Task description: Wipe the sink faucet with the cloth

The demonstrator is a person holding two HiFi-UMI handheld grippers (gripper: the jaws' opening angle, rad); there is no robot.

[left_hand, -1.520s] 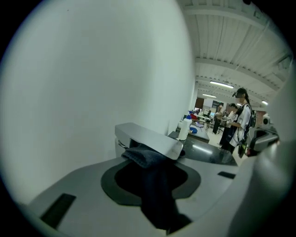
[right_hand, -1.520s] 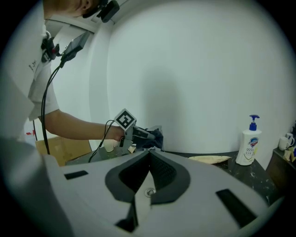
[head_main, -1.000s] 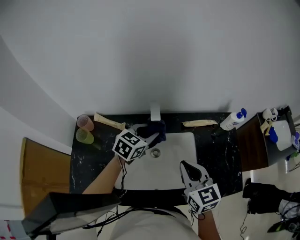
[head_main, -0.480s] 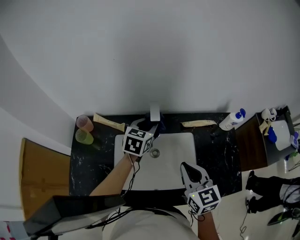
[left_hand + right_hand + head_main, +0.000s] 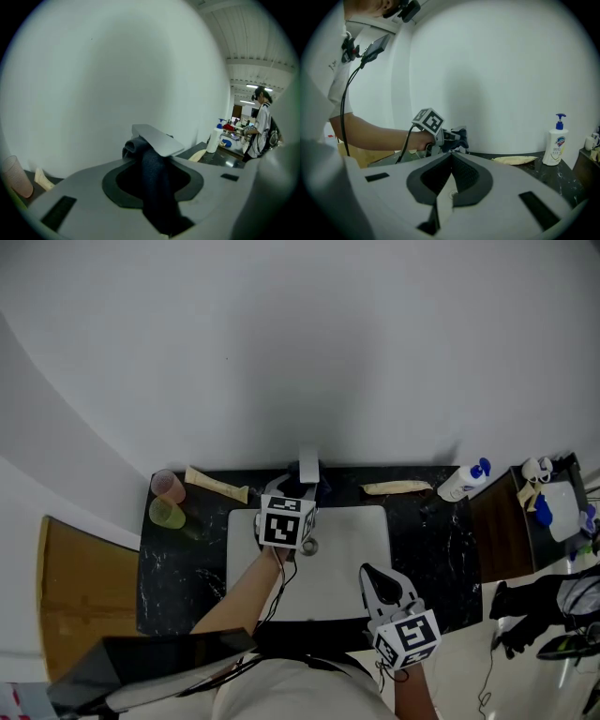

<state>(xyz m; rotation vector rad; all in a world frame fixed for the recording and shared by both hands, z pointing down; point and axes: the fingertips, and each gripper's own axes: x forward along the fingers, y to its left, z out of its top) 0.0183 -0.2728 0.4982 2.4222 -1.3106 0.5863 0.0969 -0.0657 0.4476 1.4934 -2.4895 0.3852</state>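
The faucet is a flat grey spout at the back of the white sink. My left gripper reaches up to it from the basin, shut on a dark blue cloth. The cloth runs out of the jaws and bunches around the faucet under its spout. In the right gripper view the cloth shows against the faucet, just beyond the left gripper's marker cube. My right gripper hangs over the sink's front edge, shut and empty, its jaws meeting in a line.
A pink cup and a green cup stand on the black counter at the left. Beige strips lie either side of the faucet. A soap bottle stands at the right. A person stands far off.
My left gripper has swung right and rolled, moving in under the faucet; the cloth is now mostly hidden beneath it in the head view. The right gripper has stayed still.
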